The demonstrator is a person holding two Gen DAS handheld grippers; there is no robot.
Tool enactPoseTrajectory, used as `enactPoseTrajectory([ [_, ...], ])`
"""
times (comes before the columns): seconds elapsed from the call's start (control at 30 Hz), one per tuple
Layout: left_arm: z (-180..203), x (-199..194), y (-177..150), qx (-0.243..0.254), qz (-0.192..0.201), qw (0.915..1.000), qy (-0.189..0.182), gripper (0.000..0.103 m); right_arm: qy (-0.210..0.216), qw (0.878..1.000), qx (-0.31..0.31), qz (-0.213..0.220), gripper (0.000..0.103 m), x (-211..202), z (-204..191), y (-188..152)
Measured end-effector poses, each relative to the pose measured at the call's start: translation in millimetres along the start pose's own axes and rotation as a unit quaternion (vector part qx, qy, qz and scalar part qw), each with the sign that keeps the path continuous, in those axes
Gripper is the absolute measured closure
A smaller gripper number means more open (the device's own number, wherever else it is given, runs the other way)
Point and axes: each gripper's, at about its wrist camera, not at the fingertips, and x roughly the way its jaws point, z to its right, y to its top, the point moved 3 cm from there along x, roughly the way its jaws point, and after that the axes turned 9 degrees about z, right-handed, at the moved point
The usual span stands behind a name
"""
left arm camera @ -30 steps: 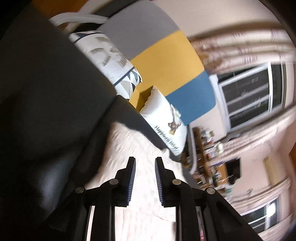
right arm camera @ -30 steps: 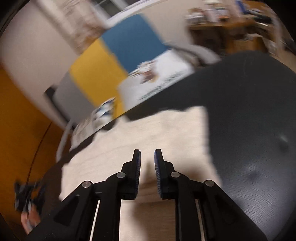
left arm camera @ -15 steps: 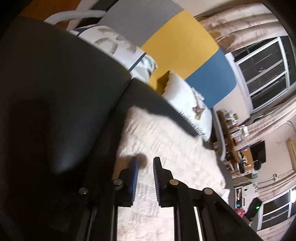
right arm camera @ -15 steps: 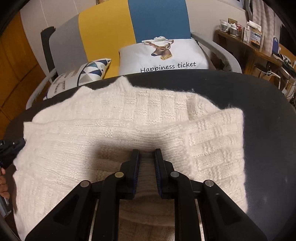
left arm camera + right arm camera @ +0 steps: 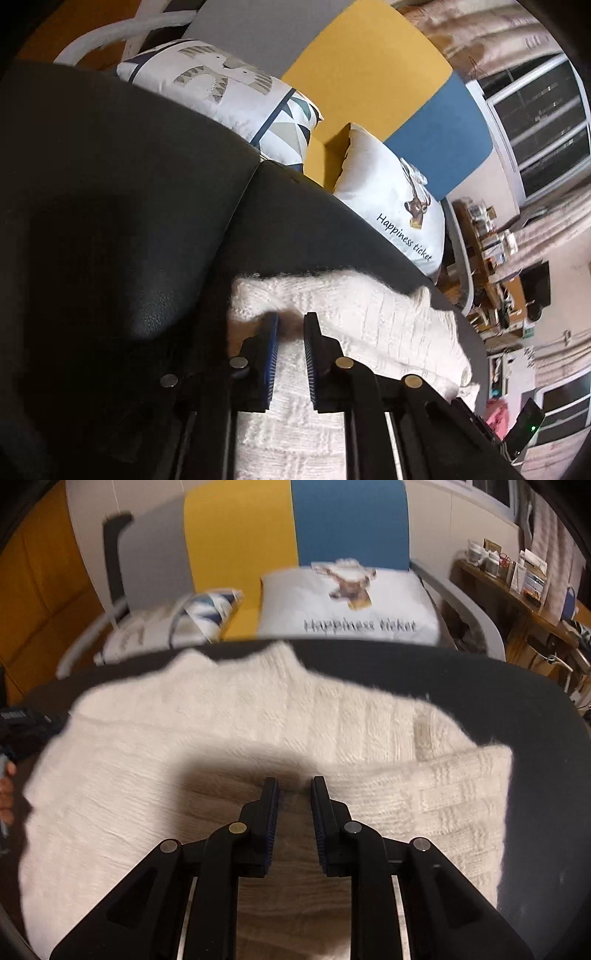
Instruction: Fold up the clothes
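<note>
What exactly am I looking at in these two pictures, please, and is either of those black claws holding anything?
There is no robot: a person carries a two-finger gripper in each hand, and each has a fisheye camera looking along its fingers. One picture looks past the left gripper, the other past the right gripper. A cream knitted sweater lies on a dark table, partly folded. Behind are a sofa and two cushions. The left gripper is at the sweater's edge and its jaws have just been closing; the right one's have opened slightly. Both show a narrow gap with only sweater below, so neither seems to hold anything.
</note>
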Motion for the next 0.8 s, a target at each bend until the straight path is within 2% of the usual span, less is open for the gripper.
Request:
enactPoseTrajectory([
  [0.07,-3.6,-19.1,5.4,-0.017,0.022,0.9992,-0.028,0.088,0.001,1.000,0.000,-0.002,0.083,-0.2,1.7,-3.4],
  [0.17,-25.9,-48.0,20.1,-0.046,0.045,0.9975,-0.030,0.084,0.004,1.000,0.002,-0.004,0.083,-1.9,4.6,-5.0],
  [0.2,-33.1,-51.4,23.3,-0.057,0.041,0.9970,-0.031,0.083,0.005,1.000,0.006,-0.005,0.083,-3.0,5.2,-4.3],
  [0.33,-55.7,-39.2,23.7,-0.093,-0.027,0.9940,-0.051,0.078,0.013,1.000,0.017,0.011,0.082,-11.8,-0.1,3.3],
  [0.47,-56.1,-18.8,12.8,-0.106,-0.074,0.9892,-0.069,0.075,0.063,0.997,0.014,0.035,0.082,-22.6,-29.4,10.2],
  [0.67,-52.3,-0.7,5.8,-0.096,-0.087,0.9886,-0.076,0.073,0.102,0.994,-0.017,0.036,0.082,-24.1,-70.7,12.5],
  [0.7,-50.4,-1.1,6.8,-0.090,-0.081,0.9896,-0.078,0.076,0.106,0.994,-0.022,0.033,0.082,-22.8,-75.8,12.2],
  [0.73,-48.2,-3.6,7.4,-0.081,-0.069,0.9914,-0.076,0.091,0.110,0.993,-0.028,0.030,0.082,-20.9,-81.3,11.8],
  [0.8,-42.0,-14.7,8.4,-0.059,-0.033,0.9950,-0.074,0.095,0.106,0.993,-0.048,0.023,0.082,-17.3,-91.3,9.2],
])
